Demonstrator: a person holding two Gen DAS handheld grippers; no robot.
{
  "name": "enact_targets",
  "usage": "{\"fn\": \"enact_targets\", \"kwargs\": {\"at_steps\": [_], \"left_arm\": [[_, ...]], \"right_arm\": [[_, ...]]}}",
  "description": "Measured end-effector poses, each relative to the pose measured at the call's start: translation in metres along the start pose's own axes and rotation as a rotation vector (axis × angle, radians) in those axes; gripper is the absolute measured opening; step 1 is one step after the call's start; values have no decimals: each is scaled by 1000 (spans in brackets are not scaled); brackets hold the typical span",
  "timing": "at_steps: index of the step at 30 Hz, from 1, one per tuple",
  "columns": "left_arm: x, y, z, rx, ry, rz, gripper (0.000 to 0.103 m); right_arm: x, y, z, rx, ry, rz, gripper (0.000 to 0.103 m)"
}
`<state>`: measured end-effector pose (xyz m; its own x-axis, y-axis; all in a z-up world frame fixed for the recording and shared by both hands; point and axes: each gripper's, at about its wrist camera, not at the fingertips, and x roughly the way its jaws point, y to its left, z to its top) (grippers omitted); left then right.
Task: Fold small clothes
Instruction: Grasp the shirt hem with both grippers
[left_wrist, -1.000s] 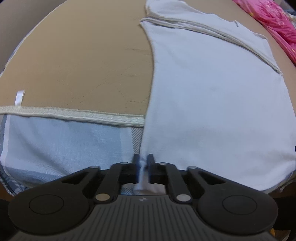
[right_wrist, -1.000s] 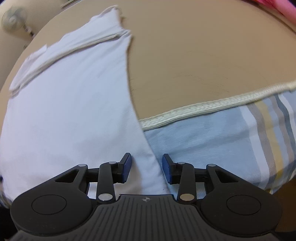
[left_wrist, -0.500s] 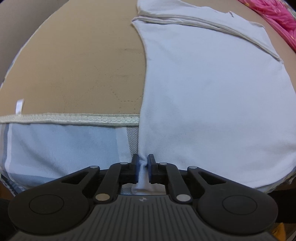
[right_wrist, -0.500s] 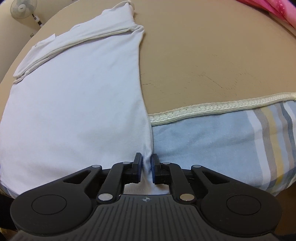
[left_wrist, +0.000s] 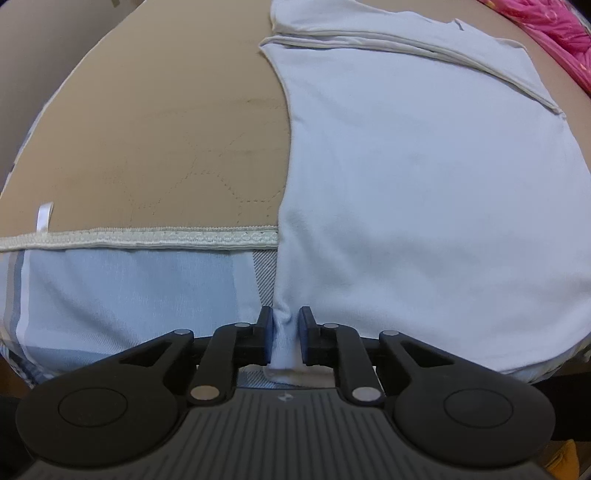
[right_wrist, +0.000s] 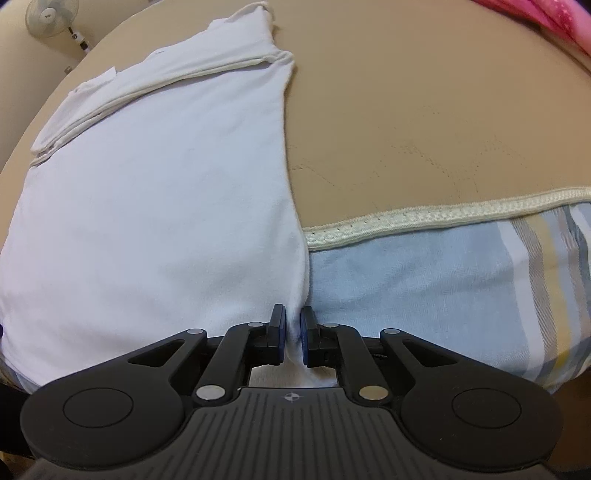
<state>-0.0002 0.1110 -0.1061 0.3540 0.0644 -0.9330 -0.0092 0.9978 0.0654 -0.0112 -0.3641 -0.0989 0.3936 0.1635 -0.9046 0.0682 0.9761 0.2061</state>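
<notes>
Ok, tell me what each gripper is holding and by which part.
Both hold the white garment: the left gripper pinches its near left corner, the right gripper its near right corner.

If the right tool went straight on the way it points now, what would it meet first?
The white garment itself: the right tool is already shut on its near corner, which hangs over the striped sheet. Just past the fingertips lies more of that cloth and the sheet beneath it, though depth is hard to judge.

Your white cotton garment (left_wrist: 424, 192) (right_wrist: 155, 206): spread flat on tan quilted mat, far end folded over, near hem overhanging mat edge.
</notes>
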Motion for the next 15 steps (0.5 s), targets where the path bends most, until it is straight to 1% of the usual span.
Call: {"fn": "enact_targets", "kwargs": {"at_steps": [1, 2, 4, 5, 7, 9, 10, 12, 15], "left_arm": [[-2, -1, 0, 0, -10, -5, 5], [-5, -5, -1, 4, -26, 1, 5], [-13, -6, -2, 5, -63, 5, 5], [-15, -6, -2, -3, -67, 0, 5], [-16, -1, -3, -41, -45, -14, 7], [-11, 6, -4, -85, -13, -30, 8], [-8, 9, -3, -92, 1, -33, 8], [-3, 8, -2, -80, 14, -30, 8], [-1, -2, 0, -32, 11, -11, 8]], "right_arm": [[0, 0, 0, 3, -1, 1, 10], [-1, -1, 0, 3, -4, 4, 5], [-7, -1, 0, 3, -38, 20, 4], [-12, -1, 0, 4, -57, 33, 4], [-18, -2, 0, 12, -82, 61, 4], [-17, -3, 0, 17, -67, 47, 6], [-14, -2, 0, 20, -50, 34, 9], [-5, -2, -3, 10, -1, 9, 9], [-2, 4, -6, -22, 5, -8, 9]]}}
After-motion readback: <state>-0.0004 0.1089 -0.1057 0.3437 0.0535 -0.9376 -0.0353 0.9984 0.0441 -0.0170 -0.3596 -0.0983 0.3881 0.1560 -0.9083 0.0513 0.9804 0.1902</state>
